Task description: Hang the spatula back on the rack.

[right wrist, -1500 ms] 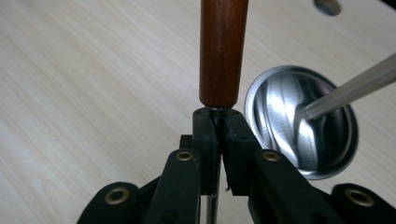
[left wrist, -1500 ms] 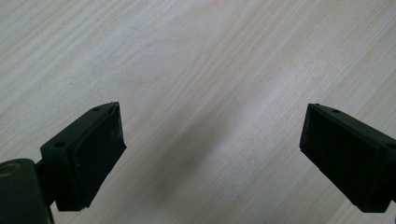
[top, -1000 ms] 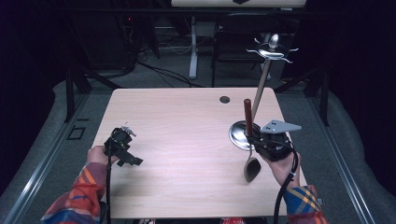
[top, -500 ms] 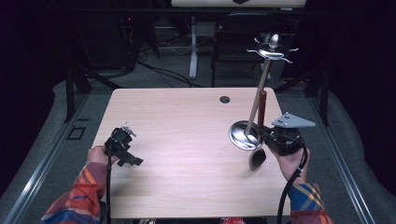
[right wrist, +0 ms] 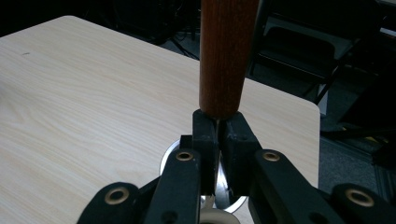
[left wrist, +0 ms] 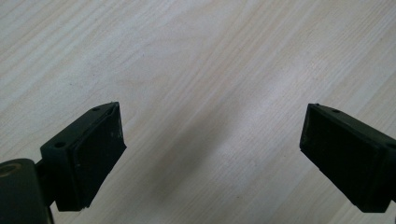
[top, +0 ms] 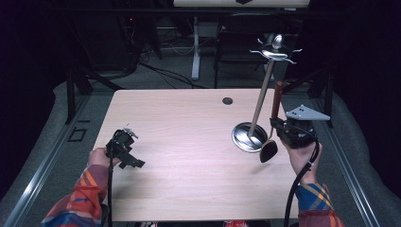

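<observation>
A spoon with a dark red wooden handle point(top: 277, 98) and a dark bowl point(top: 268, 151) hangs upright, bowl down, just right of a metal utensil stand. The stand has a round base point(top: 242, 140), a slanted pole point(top: 261, 99) and hooks on top point(top: 276, 50). My right gripper point(top: 274, 126) is shut on the spoon's thin shank right below the handle. In the right gripper view the handle point(right wrist: 225, 56) rises from the closed right gripper point(right wrist: 217, 129), with the base rim point(right wrist: 169, 156) behind. My left gripper point(top: 124, 146) rests low at the table's left; its pads point(left wrist: 95, 156) stand wide apart, holding nothing.
The light wooden table point(top: 184, 118) has a small round cable hole point(top: 227, 100) near its far edge. Dark chairs and cables lie behind the table. A cable point(top: 297, 187) trails from the right gripper along the forearm.
The right gripper has carried the spoon up and to the right, past the stand's base. The spoon's bowl now hangs closer to the base's right rim. The left gripper has not moved.
</observation>
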Demonstrator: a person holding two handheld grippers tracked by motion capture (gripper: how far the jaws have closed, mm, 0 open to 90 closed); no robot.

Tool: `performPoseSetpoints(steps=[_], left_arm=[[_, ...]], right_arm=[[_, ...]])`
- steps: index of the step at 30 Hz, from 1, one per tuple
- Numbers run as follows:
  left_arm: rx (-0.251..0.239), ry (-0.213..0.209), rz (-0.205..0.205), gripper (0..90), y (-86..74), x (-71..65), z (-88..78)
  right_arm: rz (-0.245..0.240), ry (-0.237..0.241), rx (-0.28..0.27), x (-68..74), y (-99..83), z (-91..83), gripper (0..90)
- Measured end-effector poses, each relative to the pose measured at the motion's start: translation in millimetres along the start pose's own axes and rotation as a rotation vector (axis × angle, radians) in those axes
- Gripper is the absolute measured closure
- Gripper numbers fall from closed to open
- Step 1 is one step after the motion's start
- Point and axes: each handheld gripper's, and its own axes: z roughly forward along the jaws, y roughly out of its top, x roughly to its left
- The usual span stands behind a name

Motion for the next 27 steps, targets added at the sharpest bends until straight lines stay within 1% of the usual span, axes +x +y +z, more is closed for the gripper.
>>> performPoseSetpoints(steps=[1, 2, 3, 7, 13, 19, 27], left_arm=[[0.000, 0.000, 0.000, 6.2, 0.0, -0.1, 0.0], [0.000, 0.000, 0.000, 6.2, 0.0, -0.1, 0.0], [-0.001, -0.001, 0.000, 6.2, 0.0, -0.1, -0.1], [0.000, 0.000, 0.002, 6.2, 0.4, -0.2, 0.4], [0.000, -0.001, 0.002, 6.2, 0.4, 0.0, 0.5], [0.000, -0.001, 0.002, 6.2, 0.5, -0.1, 0.7], [0.004, -0.001, 0.002, 6.2, 0.7, -0.2, 1.1]], right_arm=[[0.008, -0.011, -0.009, -2.8, 1.4, 0.3, 85.2], [0.008, -0.011, -0.009, -2.8, 1.4, 0.3, 85.2], [0.011, -0.024, -0.010, -5.9, 2.9, 0.0, 85.2], [0.023, -0.033, -0.020, -10.9, 4.9, -0.5, 85.2], [0.033, -0.063, -0.038, -18.3, 10.6, -0.8, 85.2], [0.045, -0.072, -0.063, -23.1, 16.8, -0.4, 85.1], [0.060, -0.091, -0.092, -29.1, 21.9, -4.6, 85.1]])
